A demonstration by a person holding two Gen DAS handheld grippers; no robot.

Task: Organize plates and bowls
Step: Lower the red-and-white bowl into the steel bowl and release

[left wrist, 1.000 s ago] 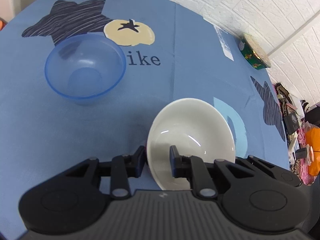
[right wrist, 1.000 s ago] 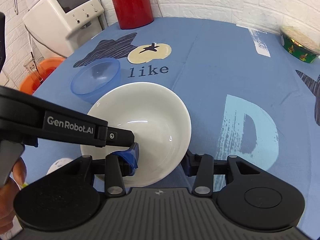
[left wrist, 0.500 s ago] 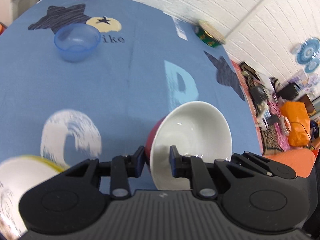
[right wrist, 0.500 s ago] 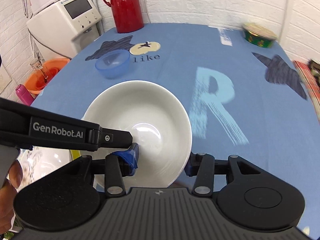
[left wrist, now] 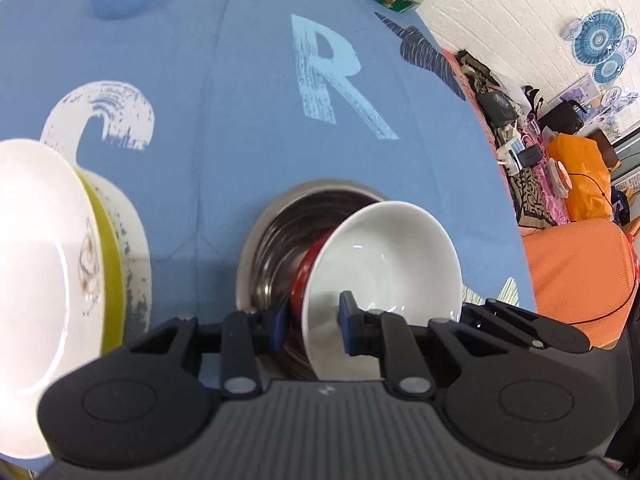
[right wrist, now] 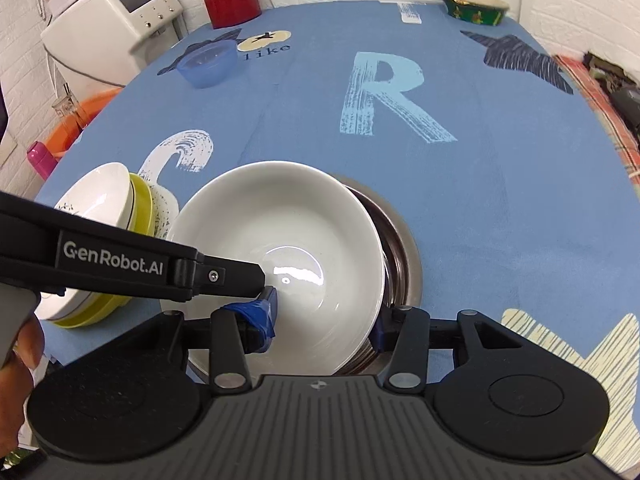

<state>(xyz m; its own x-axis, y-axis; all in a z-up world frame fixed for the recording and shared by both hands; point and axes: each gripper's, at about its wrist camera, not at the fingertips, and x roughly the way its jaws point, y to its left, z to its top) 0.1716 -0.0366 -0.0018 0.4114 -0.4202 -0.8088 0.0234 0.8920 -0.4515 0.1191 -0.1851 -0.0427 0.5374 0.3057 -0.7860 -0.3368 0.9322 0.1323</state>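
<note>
- Left gripper fingers clamp rim of white bowl, red outside, tilted over steel bowl on table.
- Right gripper fingers wide apart, straddling that bowl, grip unclear.
- Three stacked dishes at left, contents hidden.
- One blue bowl far, empty.

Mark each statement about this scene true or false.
1. The left gripper is clamped on the white bowl at its rim. True.
2. A steel bowl lies under the white bowl. True.
3. The white bowl is blue on the outside. False: its outside is red.
4. The blue bowl sits on the plate stack. False: it stands alone on the cloth, far off.
5. The right gripper is shut. False: its fingers are wide apart.
</note>
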